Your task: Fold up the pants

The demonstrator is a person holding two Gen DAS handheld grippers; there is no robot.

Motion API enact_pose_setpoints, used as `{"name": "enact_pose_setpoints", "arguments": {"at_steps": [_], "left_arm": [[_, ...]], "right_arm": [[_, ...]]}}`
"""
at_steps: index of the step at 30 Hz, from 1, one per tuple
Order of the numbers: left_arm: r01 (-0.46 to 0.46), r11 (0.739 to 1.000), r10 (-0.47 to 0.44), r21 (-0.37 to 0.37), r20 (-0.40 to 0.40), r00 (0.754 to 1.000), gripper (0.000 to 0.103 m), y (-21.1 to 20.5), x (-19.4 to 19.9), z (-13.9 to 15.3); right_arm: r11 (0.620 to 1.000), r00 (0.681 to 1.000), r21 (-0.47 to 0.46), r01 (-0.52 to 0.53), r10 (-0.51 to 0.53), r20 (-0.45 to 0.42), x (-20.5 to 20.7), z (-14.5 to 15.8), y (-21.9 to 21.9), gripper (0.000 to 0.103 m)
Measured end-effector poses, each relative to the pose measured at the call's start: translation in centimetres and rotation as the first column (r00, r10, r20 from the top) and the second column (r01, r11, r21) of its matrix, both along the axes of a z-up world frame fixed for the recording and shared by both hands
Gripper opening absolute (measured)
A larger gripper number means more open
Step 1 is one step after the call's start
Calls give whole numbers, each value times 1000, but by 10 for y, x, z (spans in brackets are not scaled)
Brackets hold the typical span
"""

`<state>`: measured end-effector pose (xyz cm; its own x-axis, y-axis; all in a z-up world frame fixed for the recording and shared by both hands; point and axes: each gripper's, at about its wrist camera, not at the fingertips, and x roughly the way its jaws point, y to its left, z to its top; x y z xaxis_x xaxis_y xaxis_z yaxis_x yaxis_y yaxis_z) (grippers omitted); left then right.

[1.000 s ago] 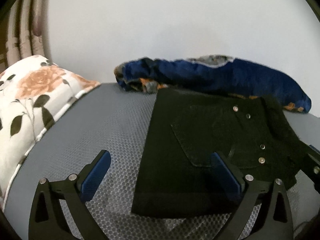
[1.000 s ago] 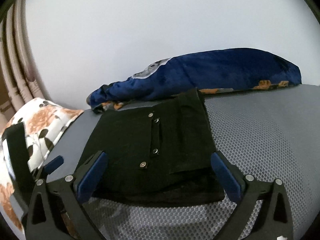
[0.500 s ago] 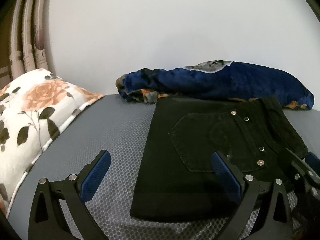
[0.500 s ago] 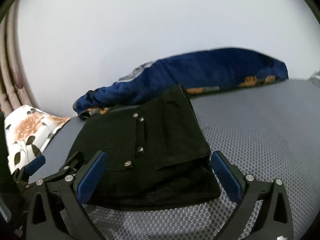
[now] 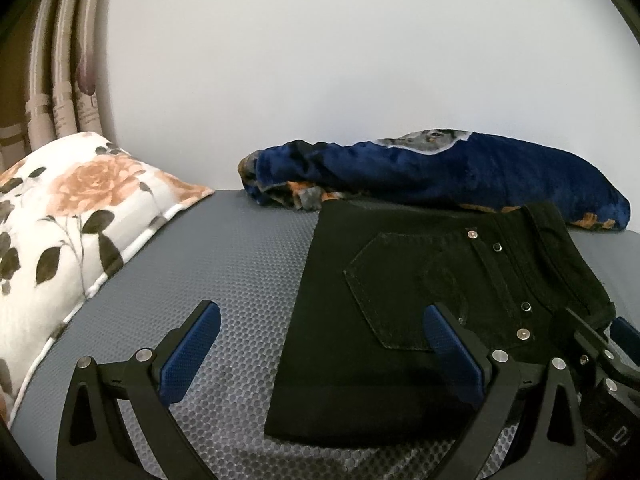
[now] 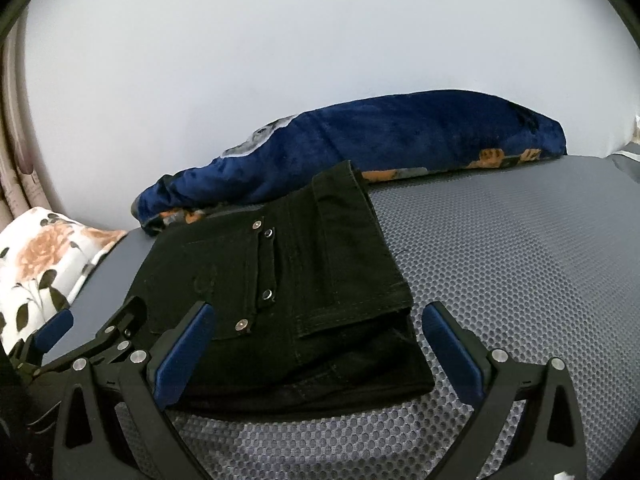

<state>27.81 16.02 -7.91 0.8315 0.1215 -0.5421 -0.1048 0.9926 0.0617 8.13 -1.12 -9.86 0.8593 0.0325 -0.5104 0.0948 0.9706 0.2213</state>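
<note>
Folded black pants (image 5: pixel 420 300) lay flat on the grey mesh bed (image 5: pixel 224 264), with both tools spread wide and holding nothing.

The pants formed a compact rectangle, back pocket and metal rivets facing up, their far edge touching or just beside a rolled blue blanket (image 5: pixel 460 172) that ran along the white wall (image 5: pixel 320 60). A floral pillow (image 5: pixel 68 216) sat to the left of the pants, well apart from them. The left tool (image 5: pixel 320 344) hovered at the near left edge of the pants, its blue pads (image 5: pixel 188 344) wide apart, one over bare mesh and one over the cloth. The right tool (image 6: pixel 320 344) stood likewise parted at the near right corner (image 6: pixel 408 312), where the stacked layers showed. Whether either touched the fabric could not be told.
</note>
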Motion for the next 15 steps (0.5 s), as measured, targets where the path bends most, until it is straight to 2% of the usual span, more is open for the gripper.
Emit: {"name": "enact_pose_setpoints", "arguments": {"at_steps": [15], "left_arm": [[-25,1000,25,7,21,999,101,1,-3,4]], "right_arm": [[1000,1000,-30,-3,3,22,-3,3,4,103]]}}
